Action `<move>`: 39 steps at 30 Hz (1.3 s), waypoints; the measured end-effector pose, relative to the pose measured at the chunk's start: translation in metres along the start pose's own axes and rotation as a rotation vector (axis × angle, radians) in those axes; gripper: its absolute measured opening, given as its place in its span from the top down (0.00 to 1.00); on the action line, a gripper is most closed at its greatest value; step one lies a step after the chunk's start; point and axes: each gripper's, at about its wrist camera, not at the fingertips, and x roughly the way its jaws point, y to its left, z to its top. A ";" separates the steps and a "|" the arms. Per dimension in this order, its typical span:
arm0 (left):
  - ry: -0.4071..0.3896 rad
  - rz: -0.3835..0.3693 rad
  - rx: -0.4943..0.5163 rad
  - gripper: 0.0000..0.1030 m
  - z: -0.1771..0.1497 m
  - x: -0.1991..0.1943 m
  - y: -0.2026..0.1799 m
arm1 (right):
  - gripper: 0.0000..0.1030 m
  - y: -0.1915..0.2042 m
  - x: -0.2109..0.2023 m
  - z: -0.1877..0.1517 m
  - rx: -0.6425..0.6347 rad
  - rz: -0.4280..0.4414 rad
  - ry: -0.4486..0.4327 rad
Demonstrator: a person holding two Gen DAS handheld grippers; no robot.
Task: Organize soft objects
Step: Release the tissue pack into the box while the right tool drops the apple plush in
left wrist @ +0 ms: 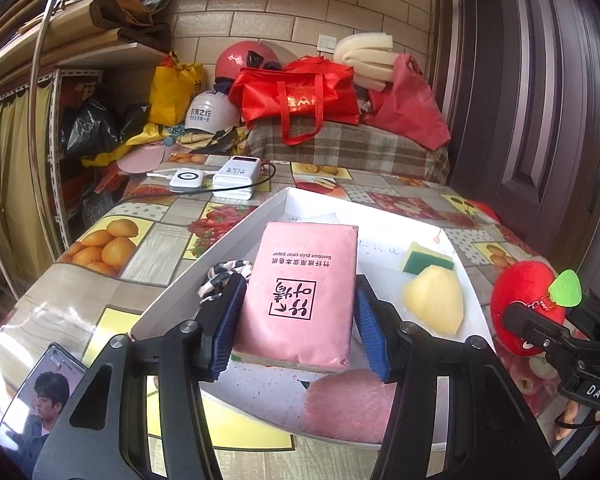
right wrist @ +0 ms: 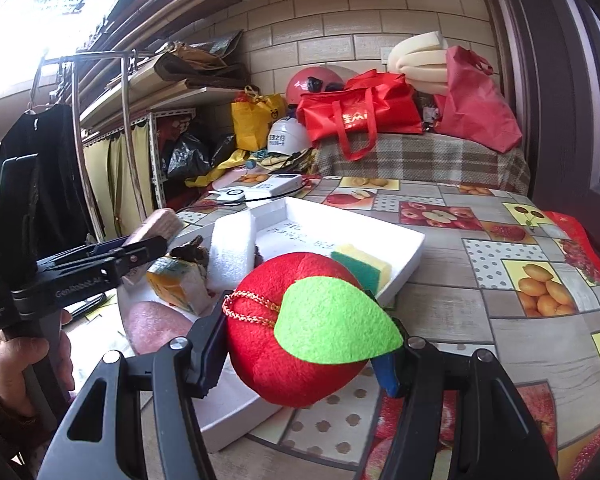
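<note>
The left gripper is clamped across the pink plastic-wrapped pack of tissue paper, held over the white shallow tray. It looks light, squashy and slick, so a mid-side grip suits it. The right gripper squeezes the red plush apple beside the tray's near edge. Ahead lie a yellow-green sponge and a striped scrunchie.

A pink tissue pack is clamped between the jaws of the left gripper above a white tray. A yellow-green sponge is seen in the tray. A red plush apple is gripped by the right gripper at the right.
</note>
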 end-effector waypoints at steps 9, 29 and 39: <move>0.065 0.005 0.080 0.48 0.006 0.024 -0.009 | 0.41 0.037 0.026 0.004 -0.111 0.091 0.070; 0.130 0.007 0.031 0.48 0.015 0.056 -0.007 | 0.39 -0.003 0.071 0.019 0.054 -0.027 0.130; 0.040 0.085 -0.040 0.12 0.017 0.041 0.004 | 0.00 0.016 0.063 0.024 -0.057 -0.067 0.061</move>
